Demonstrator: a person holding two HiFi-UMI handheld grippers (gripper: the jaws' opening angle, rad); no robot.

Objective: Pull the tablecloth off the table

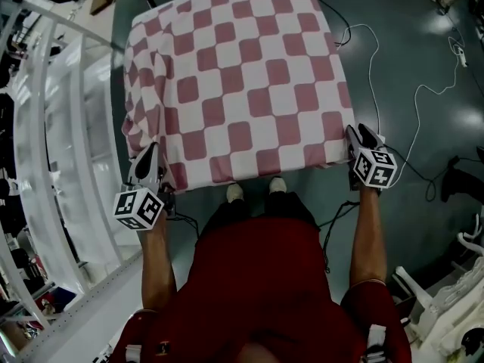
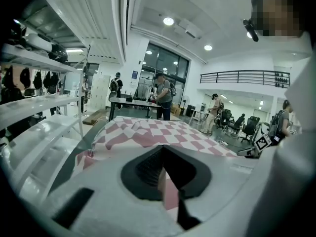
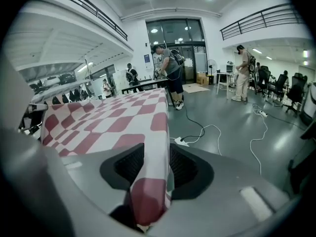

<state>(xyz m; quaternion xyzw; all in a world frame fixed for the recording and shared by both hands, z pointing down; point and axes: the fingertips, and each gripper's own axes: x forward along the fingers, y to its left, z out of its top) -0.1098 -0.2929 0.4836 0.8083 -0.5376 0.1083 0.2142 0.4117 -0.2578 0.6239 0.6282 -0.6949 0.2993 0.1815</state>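
A red-and-white checked tablecloth (image 1: 234, 82) covers the table and hangs over its near edge. My left gripper (image 1: 149, 159) is at the cloth's near left corner. In the left gripper view the left gripper (image 2: 163, 176) is shut, with a fold of the tablecloth (image 2: 148, 130) pinched between its pads. My right gripper (image 1: 361, 139) is at the near right corner. In the right gripper view the right gripper (image 3: 150, 171) stands open; the corner of the tablecloth (image 3: 108, 117) hangs between the jaws with gaps beside it.
A white shelving rack (image 1: 53, 127) runs close along the table's left side. Cables (image 1: 378, 66) trail over the grey floor on the right, near a black stand (image 1: 461, 180). My feet (image 1: 257, 190) are at the table's near edge. People (image 3: 170, 73) stand far behind.
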